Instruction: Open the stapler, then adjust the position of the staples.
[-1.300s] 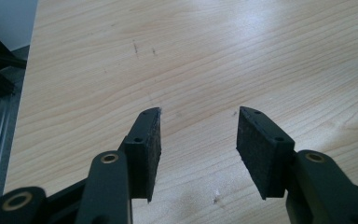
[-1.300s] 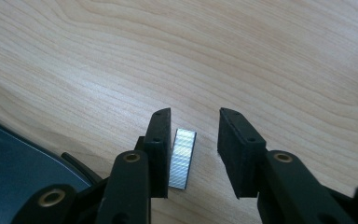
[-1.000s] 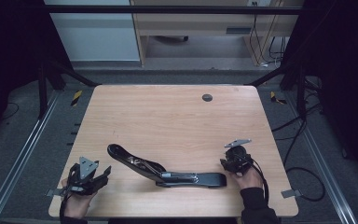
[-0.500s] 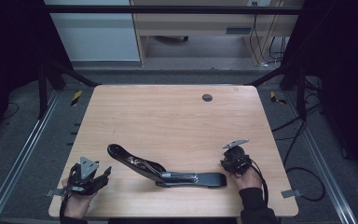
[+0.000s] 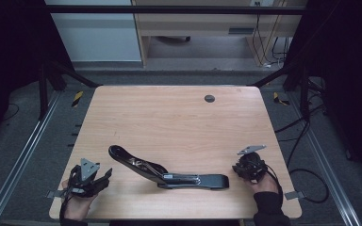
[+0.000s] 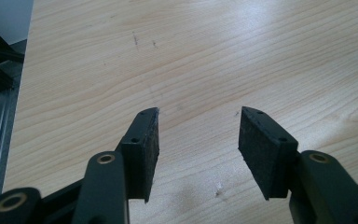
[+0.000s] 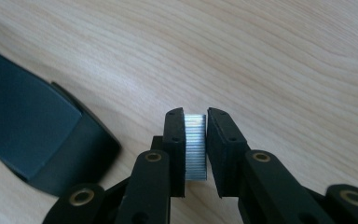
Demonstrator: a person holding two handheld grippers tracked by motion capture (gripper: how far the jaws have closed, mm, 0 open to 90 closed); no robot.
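A black stapler lies swung open flat along the front of the wooden table. Its dark end shows at the left of the right gripper view. My right gripper sits just right of that end, apart from it. Its jaws have just been closing and its tips are shut on a short silver strip of staples held upright between the pads. At the front left corner my left gripper rests with its tips open over bare wood, nothing between the pads.
A small dark round grommet sits near the table's far edge. Metal frame rails run along both sides of the table. Cables trail on the floor at the right. Bare wood stretches between the stapler and the far edge.
My right gripper has slid a little to the right, away from the stapler's end, with the staple strip between its jaws. The left gripper and the stapler have stayed put.
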